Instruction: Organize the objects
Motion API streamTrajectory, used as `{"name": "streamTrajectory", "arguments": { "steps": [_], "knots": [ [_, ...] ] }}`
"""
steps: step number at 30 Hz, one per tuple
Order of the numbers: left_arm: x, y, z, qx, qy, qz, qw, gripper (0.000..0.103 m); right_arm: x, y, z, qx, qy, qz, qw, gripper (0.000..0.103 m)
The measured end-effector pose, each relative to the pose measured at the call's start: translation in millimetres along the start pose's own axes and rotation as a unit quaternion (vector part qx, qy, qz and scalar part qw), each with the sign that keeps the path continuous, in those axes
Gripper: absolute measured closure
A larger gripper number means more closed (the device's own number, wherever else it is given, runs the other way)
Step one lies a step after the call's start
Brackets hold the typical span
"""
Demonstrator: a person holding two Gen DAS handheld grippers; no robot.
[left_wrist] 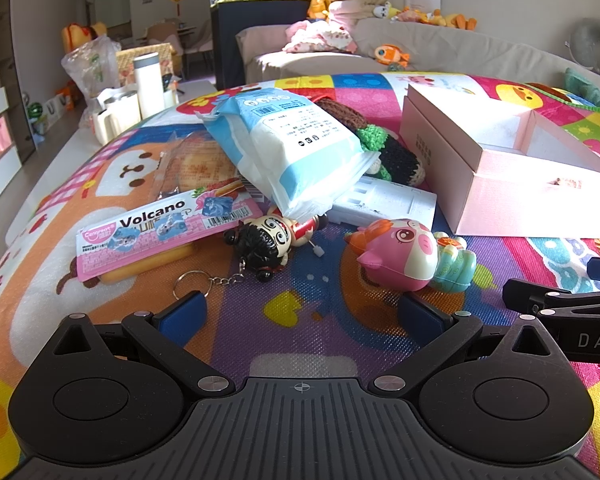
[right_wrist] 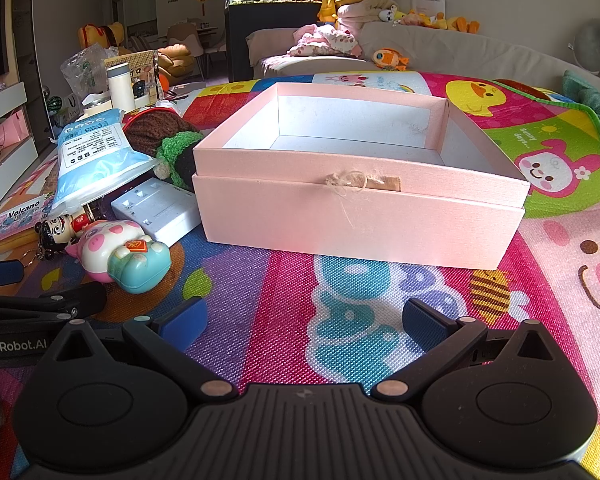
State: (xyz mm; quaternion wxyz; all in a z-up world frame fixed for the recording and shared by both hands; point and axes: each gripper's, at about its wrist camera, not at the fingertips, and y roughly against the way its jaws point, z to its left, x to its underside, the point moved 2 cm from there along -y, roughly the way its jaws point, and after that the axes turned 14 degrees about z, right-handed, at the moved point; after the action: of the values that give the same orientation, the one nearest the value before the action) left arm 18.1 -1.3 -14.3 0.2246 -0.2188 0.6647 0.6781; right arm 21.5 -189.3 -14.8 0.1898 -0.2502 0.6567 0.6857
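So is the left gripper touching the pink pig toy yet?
Apart. The left wrist view shows the open left gripper short of the pink pig toy, with play mat visible between its fingers.

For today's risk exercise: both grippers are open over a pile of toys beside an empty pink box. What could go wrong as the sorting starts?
1. The blue-white pack leans on the white block and the doll keychain; pulling either out may tip it.
2. The keychain's ring lies by the left gripper, so a finger could snag it.
3. The pig toy looks rounded and might roll from a grip before reaching the box.
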Motion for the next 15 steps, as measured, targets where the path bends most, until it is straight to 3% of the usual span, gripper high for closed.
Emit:
{"name": "streamTrajectory", "arguments": {
  "steps": [15],
  "knots": [
    [-0.3,-1.1,-0.5,0.000,0.000,0.000,1.0000,0.000,-0.1,0.0,0.0,0.000,0.000,0.000,1.000,0.000]
  ]
}}
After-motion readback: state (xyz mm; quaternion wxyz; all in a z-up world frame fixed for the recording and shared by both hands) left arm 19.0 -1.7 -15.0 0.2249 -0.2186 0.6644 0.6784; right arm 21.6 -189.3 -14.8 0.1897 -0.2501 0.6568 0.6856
